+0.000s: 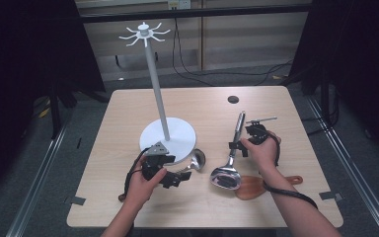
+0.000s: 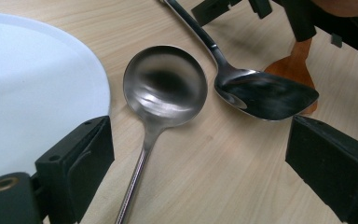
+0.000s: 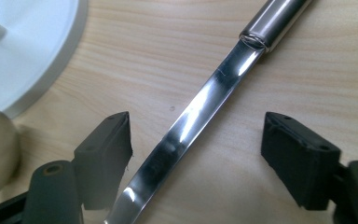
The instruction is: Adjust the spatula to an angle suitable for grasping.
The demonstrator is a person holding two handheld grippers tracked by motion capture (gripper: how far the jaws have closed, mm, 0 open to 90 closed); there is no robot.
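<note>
The right hand-held gripper (image 3: 196, 154) stands spread astride the serving spoon's handle (image 3: 200, 105), pads clear. The left hand-held gripper (image 2: 200, 163) stands spread over the ladle (image 2: 165, 86). Closing off-centre could skid the slick handle across the bench (image 1: 128, 113).

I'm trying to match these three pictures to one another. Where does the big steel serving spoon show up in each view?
High view: serving spoon lies right of centre, bowl nearest the person.
Left gripper view: its bowl sits upper right, over the wooden spatula.
Right gripper view: its handle runs diagonally between the open jaws.
Shared landmark: the white stand base.
</note>
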